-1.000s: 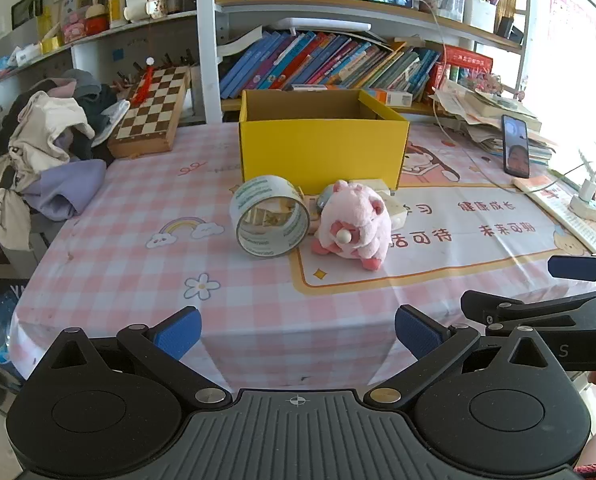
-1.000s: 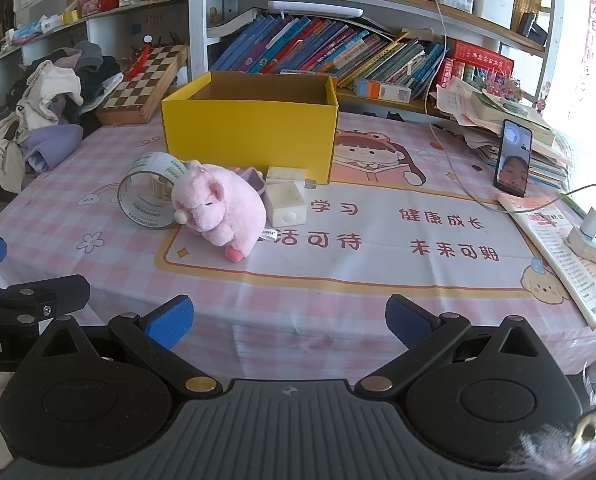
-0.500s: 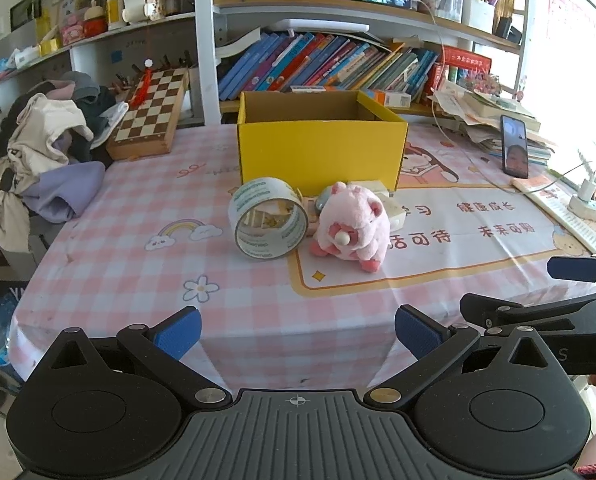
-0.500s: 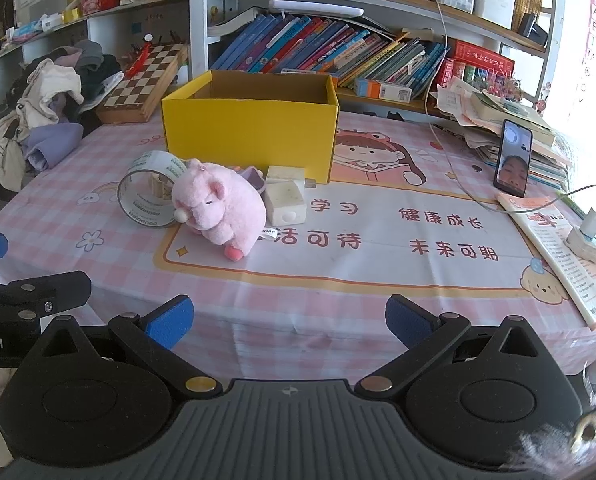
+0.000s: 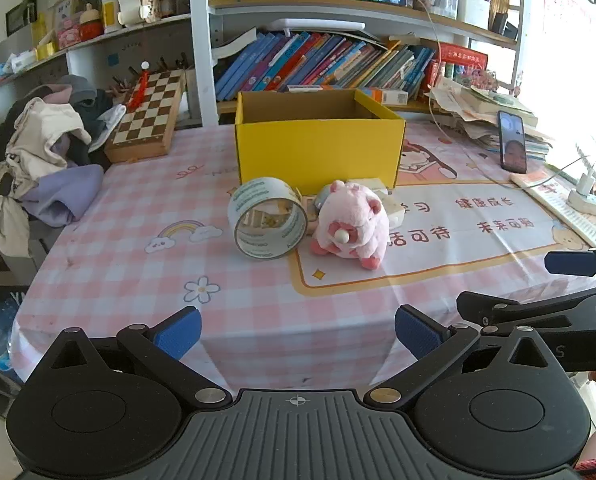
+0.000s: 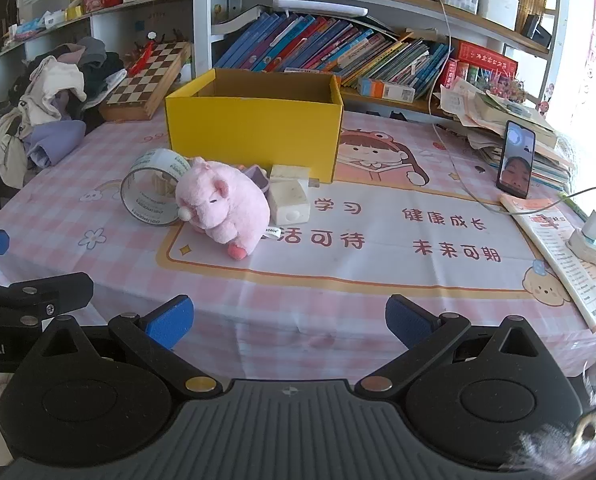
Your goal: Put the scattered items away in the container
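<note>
I see both grippers, left (image 5: 296,330) and right (image 6: 286,318), spread wide, empty | pink plush (image 5: 352,224), tape roll (image 5: 267,218) crowd box (image 5: 318,152) at 12 | white cube (image 6: 289,199) clear only from right view

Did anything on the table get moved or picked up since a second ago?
No. The tape roll, the pink plush toy and the yellow box sit where they were. Both claws, left and right, are still open and empty near the table edge.
</note>
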The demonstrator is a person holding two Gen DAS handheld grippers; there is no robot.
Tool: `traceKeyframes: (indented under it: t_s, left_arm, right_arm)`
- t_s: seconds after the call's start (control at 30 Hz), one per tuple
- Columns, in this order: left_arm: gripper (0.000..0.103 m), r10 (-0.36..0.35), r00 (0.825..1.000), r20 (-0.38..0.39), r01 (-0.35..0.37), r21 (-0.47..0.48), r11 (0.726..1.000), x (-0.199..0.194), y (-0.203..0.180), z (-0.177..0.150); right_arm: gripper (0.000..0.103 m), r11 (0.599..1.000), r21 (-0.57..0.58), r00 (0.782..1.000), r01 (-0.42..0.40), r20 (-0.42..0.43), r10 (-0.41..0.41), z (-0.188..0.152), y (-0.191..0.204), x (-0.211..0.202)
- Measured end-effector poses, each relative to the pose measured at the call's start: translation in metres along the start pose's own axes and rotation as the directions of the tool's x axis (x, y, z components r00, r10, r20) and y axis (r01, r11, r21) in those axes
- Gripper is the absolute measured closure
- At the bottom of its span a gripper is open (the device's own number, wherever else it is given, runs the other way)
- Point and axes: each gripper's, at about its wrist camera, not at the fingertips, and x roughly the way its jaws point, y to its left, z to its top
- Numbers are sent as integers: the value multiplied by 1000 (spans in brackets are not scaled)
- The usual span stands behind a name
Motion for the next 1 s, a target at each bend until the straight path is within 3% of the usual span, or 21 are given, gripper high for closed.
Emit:
traceKeyframes:
  t_s: [1.0]
  left_arm:
    - [0,-7,1000,-6,7,-4,1000,3,4,2]
  right_arm:
    - [0,1000,2,1000,-17,-2,17,1,4,5]
